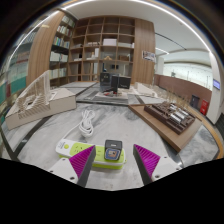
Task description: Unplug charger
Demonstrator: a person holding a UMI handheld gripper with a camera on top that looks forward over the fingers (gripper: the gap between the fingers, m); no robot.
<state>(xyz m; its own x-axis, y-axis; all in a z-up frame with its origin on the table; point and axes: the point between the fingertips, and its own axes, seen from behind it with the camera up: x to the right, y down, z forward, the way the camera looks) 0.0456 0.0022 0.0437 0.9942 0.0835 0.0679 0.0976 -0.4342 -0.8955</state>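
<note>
A broad grey tabletop (60,125) fills the near scene, with bookshelves (105,45) far behind. A lime-green power strip (82,155) lies flat near the tabletop's near edge, its long axis running crosswise to the gripper's reach. The grey charger (112,151) is plugged into it, standing up, its white cable (88,124) trailing away. The gripper (114,160) is spread wide and holds nothing; the charger stands between its purple pads (82,157), gaps either side, so pulling it out probably means lifting upward.
</note>
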